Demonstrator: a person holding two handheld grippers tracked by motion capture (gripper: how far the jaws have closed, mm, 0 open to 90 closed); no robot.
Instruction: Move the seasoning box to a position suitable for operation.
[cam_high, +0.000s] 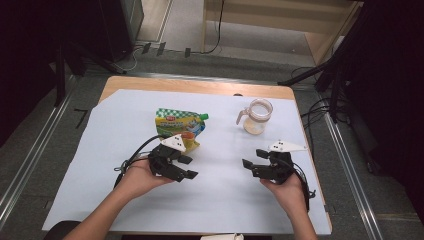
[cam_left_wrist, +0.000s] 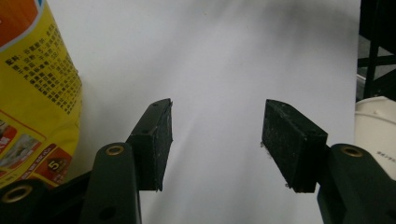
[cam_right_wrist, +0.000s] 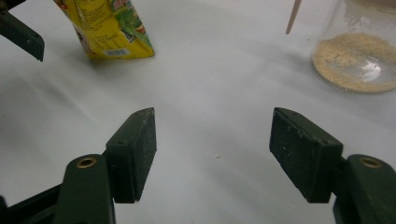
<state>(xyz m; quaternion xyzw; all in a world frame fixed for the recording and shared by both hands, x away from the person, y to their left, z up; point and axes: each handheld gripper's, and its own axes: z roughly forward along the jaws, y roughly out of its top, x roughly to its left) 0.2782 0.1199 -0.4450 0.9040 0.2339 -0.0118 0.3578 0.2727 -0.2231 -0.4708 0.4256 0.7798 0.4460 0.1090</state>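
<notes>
Clearly both tools are idle: the left gripper (cam_high: 186, 167) hovers with jaws apart just beside the yellow pouch (cam_high: 178, 125), and the right gripper (cam_high: 254, 159) is likewise spread, holding nothing, nearer the person than the glass jar (cam_high: 258, 116). The pouch lies flat on the white-covered desk (cam_high: 220, 200), left of the jar; it looks soft and crinkly, best pinched at a stiff sealed edge or the spout. The jar, with grainy contents, seems rigid, slippery, and breakable; grip its handle or rim.

One yellow-green spouted pouch (cam_high: 179, 126), one glass jug (cam_high: 258, 116) holding grains, two handheld grippers, one white sheet (cam_high: 100, 165).
</notes>
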